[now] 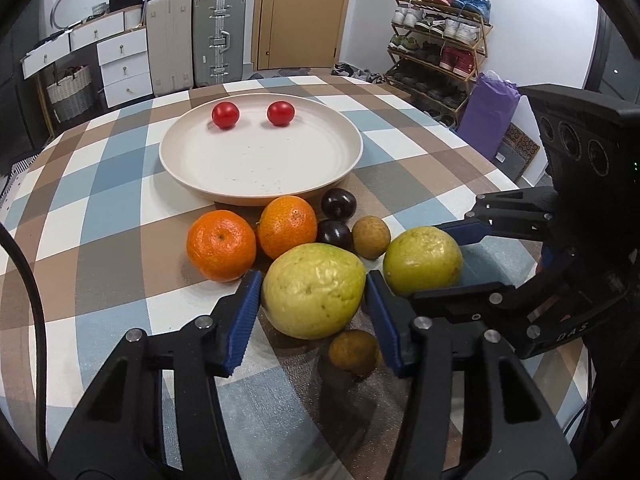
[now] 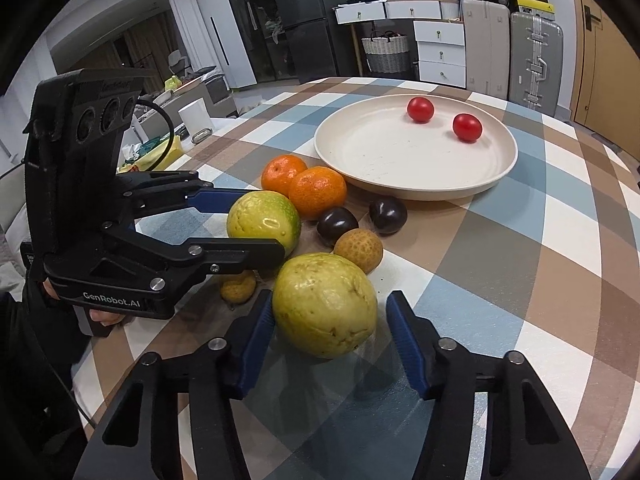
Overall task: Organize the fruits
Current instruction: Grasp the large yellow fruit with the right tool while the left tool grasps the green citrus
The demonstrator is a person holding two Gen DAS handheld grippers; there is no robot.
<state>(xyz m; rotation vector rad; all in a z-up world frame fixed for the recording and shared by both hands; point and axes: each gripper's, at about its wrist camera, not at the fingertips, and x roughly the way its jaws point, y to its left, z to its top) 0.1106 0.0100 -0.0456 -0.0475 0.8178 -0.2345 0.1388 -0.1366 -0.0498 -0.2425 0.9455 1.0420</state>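
The left gripper (image 1: 311,304) straddled the larger guava (image 1: 314,290), its blue pads (image 1: 244,320) set against the fruit's two flanks with no gap visible, so it looked clamped on the fruit, which sat on the checked tablecloth (image 1: 120,248). Just to that gripper's right, the right gripper (image 2: 328,340) bracketed the second guava (image 2: 325,304); its left pad met the skin while a gap showed at the right pad, so the jaws stood open around the fruit. Ahead of the left gripper's fingertips lay two oranges (image 1: 221,245), side by side and touching, with two dark plums (image 1: 338,201) and a brown longan (image 1: 371,237) just to their right. Another longan (image 1: 354,352) lay between the left gripper's fingers, under the larger guava's near side. Farther ahead sat a cream plate (image 1: 192,160), holding two red tomatoes (image 1: 225,115) near its far rim, well apart from each other. A hand (image 2: 102,316) held the left gripper's handle.
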